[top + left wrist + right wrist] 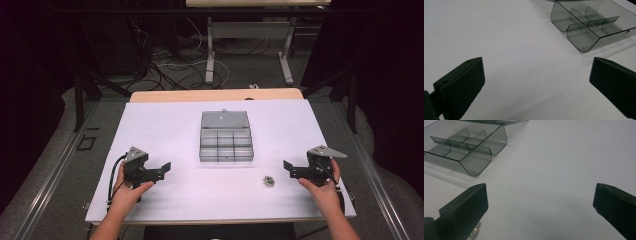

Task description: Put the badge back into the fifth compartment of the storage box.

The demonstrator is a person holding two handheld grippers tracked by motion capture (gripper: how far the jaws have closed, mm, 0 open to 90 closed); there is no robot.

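Note:
A smoked clear compartment box [226,145] lies in the middle of the white table, its lid [225,119] folded open behind it and its compartments bare. A small shiny metal piece [269,180] rests on the sheet, front right of the box. My left gripper [162,170] is held low at the front left, open, with nothing between its jaws. My right gripper [289,168] is at the front right, open too, just right of the metal piece. In the left gripper view the box [589,27] is at the upper right of the gripper [536,75]. The right gripper view has the box [466,147] at the upper left and the metal piece [474,233] behind the gripper's [540,200] left jaw.
The white sheet [160,125] covers a wooden table whose far edge [215,95] shows behind it. Beyond stand desk legs [210,60] and floor cables [165,65]. Dark frame posts [78,100] rise at both sides.

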